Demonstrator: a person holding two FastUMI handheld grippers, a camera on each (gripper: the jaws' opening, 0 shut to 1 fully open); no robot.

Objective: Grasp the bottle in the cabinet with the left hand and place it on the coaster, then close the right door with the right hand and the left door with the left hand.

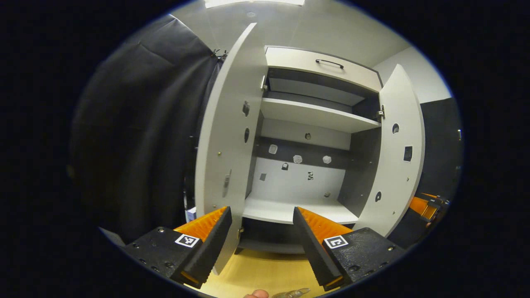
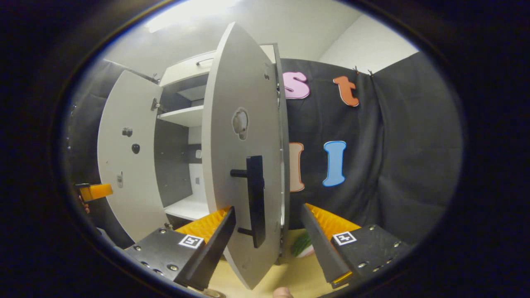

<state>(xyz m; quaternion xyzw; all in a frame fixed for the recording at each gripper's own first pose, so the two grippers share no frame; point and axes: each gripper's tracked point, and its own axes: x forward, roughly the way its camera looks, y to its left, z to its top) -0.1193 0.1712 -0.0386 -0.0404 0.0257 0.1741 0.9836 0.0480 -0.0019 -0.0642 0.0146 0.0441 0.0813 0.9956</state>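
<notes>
Left claw (image 1: 261, 215): released, fingers spread wide, nothing between them; aimed into the open cabinet, with the edge of the left door just past its left finger.
Right claw (image 2: 268, 215): released, fingers parted either side of the right door's lower edge, not seen to press on it.
Surface (image 1: 265, 271): pale wood, bare in front of the cabinet; a fingertip and a clear glassy edge at the very bottom of the left gripper view, too little to identify.
Bottle: not found on the cabinet's lower shelf (image 1: 298, 209), so judged already out; a green-and-pale object (image 2: 303, 246) low behind the right door, too hidden to name.
Coaster: cannot tell where it lies.
Right door (image 2: 242, 174): swung open, edge-on to the right claw, black bar handle (image 2: 255, 198) on its face.
Left door (image 1: 225, 157): swung open, inner face with hinge holes turned to the left claw.
Step in hand: closing the right door, judged.
Risk: door slipping sideways off a finger if pushed near the edge; handle catching a finger; a hard swing slamming and bouncing back; left claw in the opening being struck by either door.
Writing: small square markers on the claw bodies, small stickers on the cabinet's back panel (image 1: 298, 178); nothing legible, no brand made out.
</notes>
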